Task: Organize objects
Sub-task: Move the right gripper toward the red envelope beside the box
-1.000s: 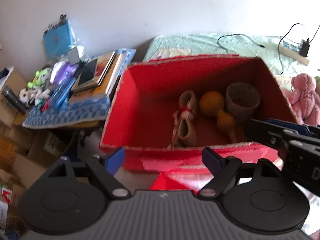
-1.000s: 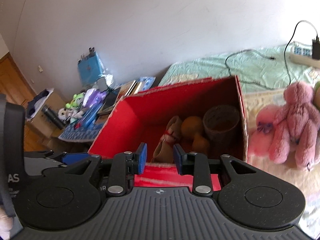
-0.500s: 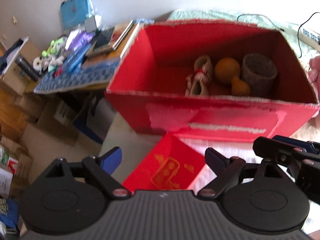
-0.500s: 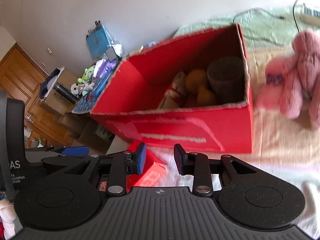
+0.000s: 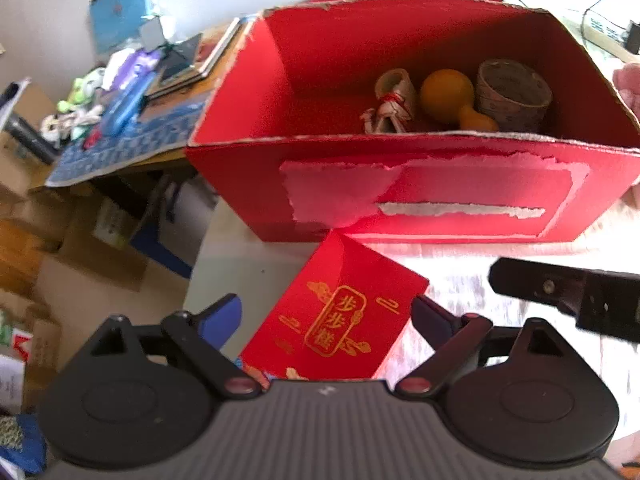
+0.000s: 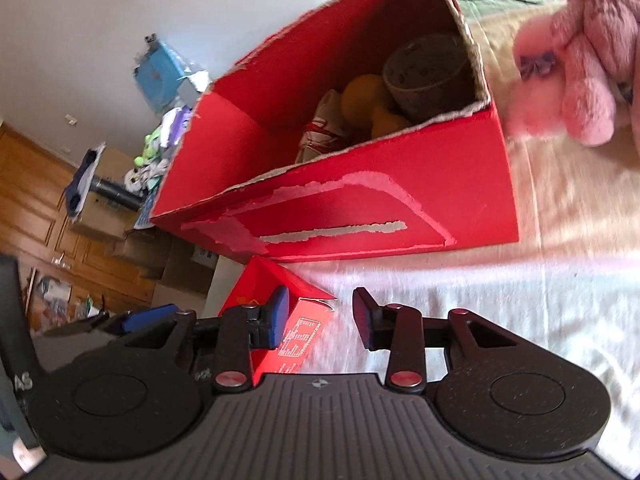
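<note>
Since the small red carton (image 5: 336, 316) looks light, stiff and crushable, the spread, empty left gripper (image 5: 326, 316) should pinch its 2 long sides; the right gripper (image 6: 320, 316) gapes empty too

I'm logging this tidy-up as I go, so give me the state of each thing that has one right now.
left gripper: open, empty, straddling the small red box
right gripper: open, empty
big red box: open-topped, front label torn
small red box: closed, lying outside the big one
woven cup: upright, inside the big box
gourd: inside
pink plush toy: outside, on the bed
</note>
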Demonstrator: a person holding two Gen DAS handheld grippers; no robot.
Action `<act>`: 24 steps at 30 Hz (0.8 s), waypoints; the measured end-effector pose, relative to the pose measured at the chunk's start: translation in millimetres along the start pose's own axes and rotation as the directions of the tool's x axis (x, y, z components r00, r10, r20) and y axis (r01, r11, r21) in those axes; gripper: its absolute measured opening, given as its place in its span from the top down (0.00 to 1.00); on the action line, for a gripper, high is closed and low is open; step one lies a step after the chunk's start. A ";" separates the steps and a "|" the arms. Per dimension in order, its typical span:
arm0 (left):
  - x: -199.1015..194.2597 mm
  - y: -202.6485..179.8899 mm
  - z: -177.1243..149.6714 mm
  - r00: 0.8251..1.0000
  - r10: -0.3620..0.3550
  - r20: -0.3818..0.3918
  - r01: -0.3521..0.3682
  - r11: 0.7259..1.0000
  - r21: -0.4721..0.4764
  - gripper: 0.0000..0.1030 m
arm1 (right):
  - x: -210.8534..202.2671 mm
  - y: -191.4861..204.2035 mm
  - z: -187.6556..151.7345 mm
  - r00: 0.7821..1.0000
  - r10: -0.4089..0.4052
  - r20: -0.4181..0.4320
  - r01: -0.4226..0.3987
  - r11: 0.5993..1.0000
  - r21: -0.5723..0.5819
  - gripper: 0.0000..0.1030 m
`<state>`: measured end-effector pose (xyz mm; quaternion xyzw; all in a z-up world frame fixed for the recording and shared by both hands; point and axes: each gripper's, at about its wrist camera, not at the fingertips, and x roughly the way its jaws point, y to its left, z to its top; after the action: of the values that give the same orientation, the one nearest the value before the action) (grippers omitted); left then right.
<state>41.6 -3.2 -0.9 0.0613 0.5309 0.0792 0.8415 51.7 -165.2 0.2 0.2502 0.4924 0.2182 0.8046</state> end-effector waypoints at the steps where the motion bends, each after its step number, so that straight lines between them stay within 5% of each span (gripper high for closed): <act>1: 3.2 2.9 -0.5 1.000 -0.014 -0.005 0.014 1.000 0.008 0.07 | 2.3 -0.4 -1.2 1.000 -0.011 0.000 0.011 1.000 0.017 0.62; 10: 26.8 25.3 -5.1 0.991 -0.130 -0.037 0.133 0.989 0.067 0.07 | 12.8 4.3 -8.3 0.999 -0.039 0.011 0.038 0.991 0.127 0.62; 24: 42.1 42.4 -2.3 0.951 -0.305 -0.042 0.308 0.944 0.116 0.02 | 34.6 3.2 -17.1 0.997 -0.052 -0.056 0.063 0.972 0.228 0.60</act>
<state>54.5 46.7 -31.2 0.0283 0.5478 -0.0842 0.8319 50.5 -138.8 -28.2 0.3218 0.5411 0.1426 0.7638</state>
